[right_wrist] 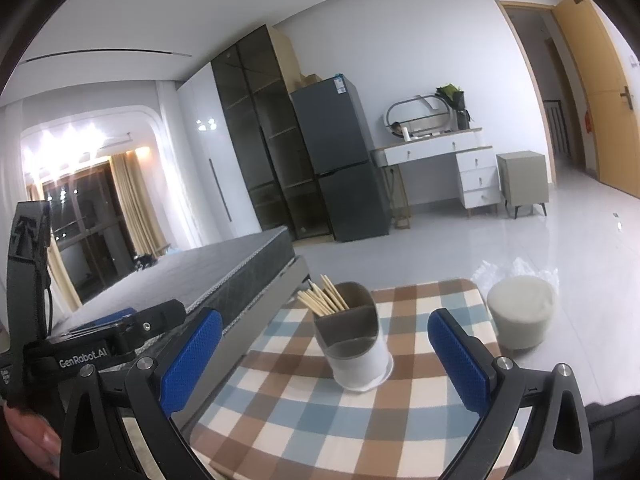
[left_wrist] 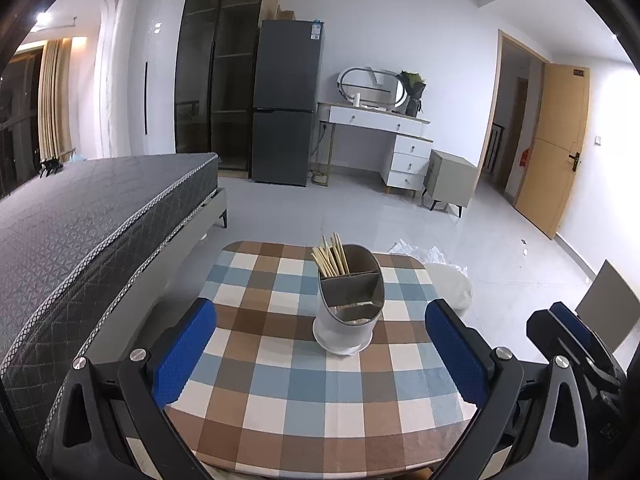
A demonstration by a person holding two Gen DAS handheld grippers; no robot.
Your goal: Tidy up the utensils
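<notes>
A grey-and-white utensil holder [left_wrist: 348, 312] [right_wrist: 354, 344] with divided compartments stands on the checked table [left_wrist: 280, 380] [right_wrist: 320, 420]. Several wooden chopsticks [left_wrist: 331, 258] [right_wrist: 322, 296] stick up from its far-left compartment; the other compartments look dark and I cannot tell their contents. My left gripper [left_wrist: 320, 344] hovers over the table's near side, open, with nothing between its blue pads [left_wrist: 184, 348]. My right gripper [right_wrist: 324, 356] is also open and empty, the holder framed between its fingers. The right gripper's body [left_wrist: 576, 344] shows at the right edge of the left wrist view.
A grey bed [left_wrist: 92, 216] [right_wrist: 192, 280] runs along the table's left side. A round pale stool [right_wrist: 522, 312] [left_wrist: 452, 284] stands on the tiled floor beyond the table's right corner. A fridge [left_wrist: 286, 108], dressing table [left_wrist: 380, 120] and open door [left_wrist: 556, 140] lie further back.
</notes>
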